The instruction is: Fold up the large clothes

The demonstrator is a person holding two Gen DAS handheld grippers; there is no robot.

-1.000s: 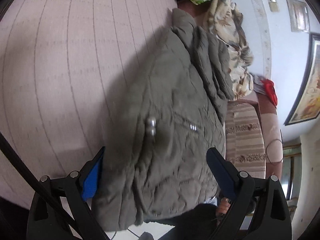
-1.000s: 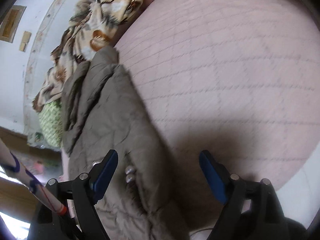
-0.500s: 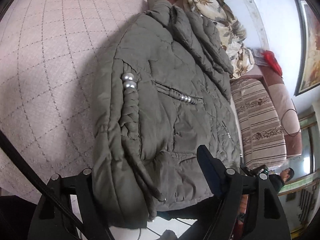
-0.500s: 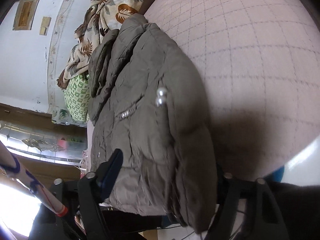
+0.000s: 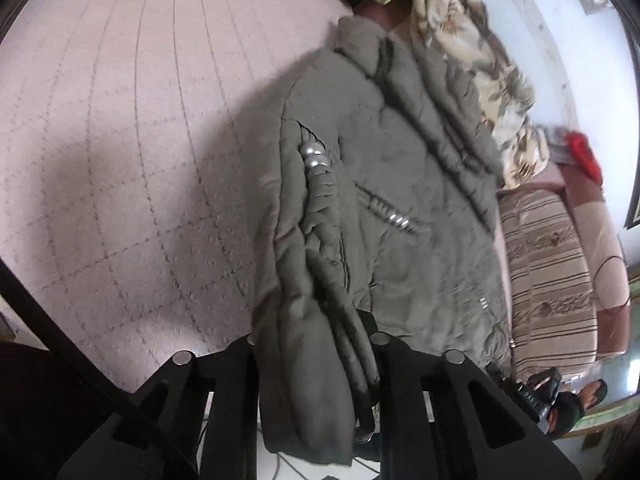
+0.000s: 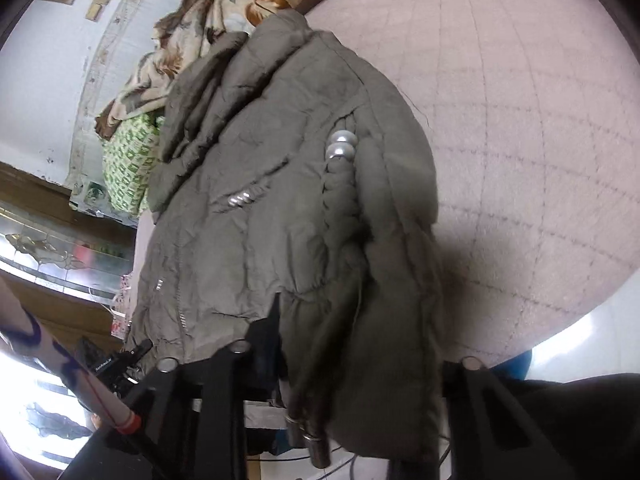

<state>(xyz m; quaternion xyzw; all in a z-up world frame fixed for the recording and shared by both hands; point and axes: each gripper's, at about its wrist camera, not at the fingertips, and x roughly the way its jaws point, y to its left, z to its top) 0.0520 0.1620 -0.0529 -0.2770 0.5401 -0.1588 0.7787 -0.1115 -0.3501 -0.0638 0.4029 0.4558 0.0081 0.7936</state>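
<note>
Clamping onto the jacket point(image 5: 384, 184) hem, both the left tool point(image 5: 312, 344) and right tool point(image 6: 352, 356), open a second ago, are now gripping it on the bed point(image 5: 120, 120), readying a fold.

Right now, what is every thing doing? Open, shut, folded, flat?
jacket: partly folded, lying on the bedspread, bottom edge gripped.
left gripper: shut on jacket.
right gripper: jacket hem lies between its fingers; cannot tell if clamped.
bedspread: spread flat.
floral blanket: crumpled.
</note>
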